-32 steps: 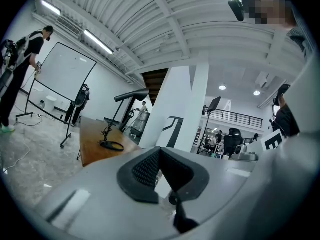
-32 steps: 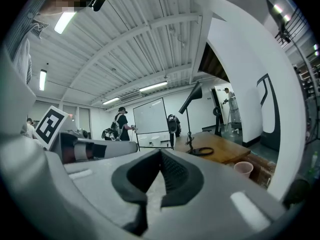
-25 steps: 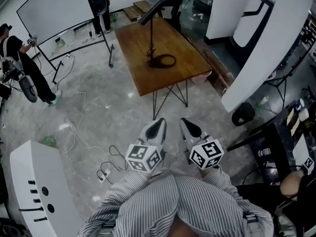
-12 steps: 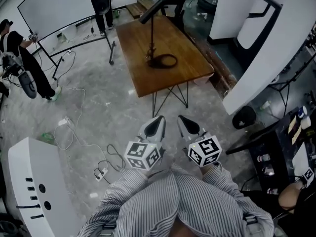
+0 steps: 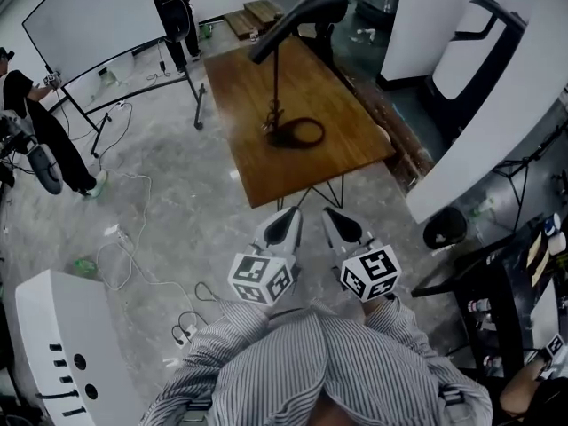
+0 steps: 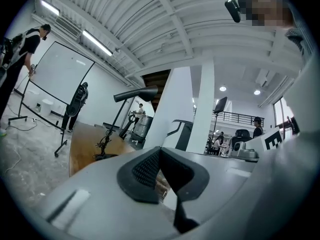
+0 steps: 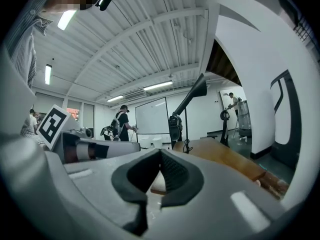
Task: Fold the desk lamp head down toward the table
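1. The left claw is shut tight with nothing in it.
2. The right claw is shut and empty too.
3. The desk lamp stands on the wooden worktop, well apart from both claws, with its head up high.

I see the desk lamp, all black, standing upright near the middle of the wooden surface, clear of every edge. Base is an open ring lying flat. A thin stem rises from the ring's left side, with something tangled at its foot. The head is a long cone, raised and tilted, wide mouth toward the far right corner. Not folded down.
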Motion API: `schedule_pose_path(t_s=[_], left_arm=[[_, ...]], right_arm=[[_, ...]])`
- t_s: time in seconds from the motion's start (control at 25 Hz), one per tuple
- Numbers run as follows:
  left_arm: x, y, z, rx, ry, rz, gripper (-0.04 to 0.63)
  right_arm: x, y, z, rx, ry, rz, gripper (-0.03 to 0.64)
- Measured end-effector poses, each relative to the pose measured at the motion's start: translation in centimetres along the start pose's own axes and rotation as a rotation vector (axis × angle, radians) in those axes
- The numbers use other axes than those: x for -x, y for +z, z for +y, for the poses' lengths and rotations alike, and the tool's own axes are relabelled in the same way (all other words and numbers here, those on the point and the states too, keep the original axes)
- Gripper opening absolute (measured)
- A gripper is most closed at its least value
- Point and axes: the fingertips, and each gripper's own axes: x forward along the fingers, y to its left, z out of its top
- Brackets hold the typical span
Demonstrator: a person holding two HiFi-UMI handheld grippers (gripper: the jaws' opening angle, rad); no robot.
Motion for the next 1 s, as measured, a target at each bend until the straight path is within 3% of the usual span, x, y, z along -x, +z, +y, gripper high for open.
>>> schedule_pose_path(t_s=[0.32,0.56,1.0], left_arm=[[-10.8,6.5,9.2,-0.069,-0.040,-0.009,0.002],[-16.7,9.1,14.1,-0.107,-0.057,-0.015,0.002],[-21.7,10.8,20.4,-0.103,0.029,-0.040,0.002]], right_arm=[[-13.3,4.9,-6.5,0.028,-0.017,-0.037,0.000],[-20.7,6.8,-10.8,0.043,-0.042,-0.048,0.002],[-27.5,7.2,-14.0,0.076,0.022,-0.050,0.002]])
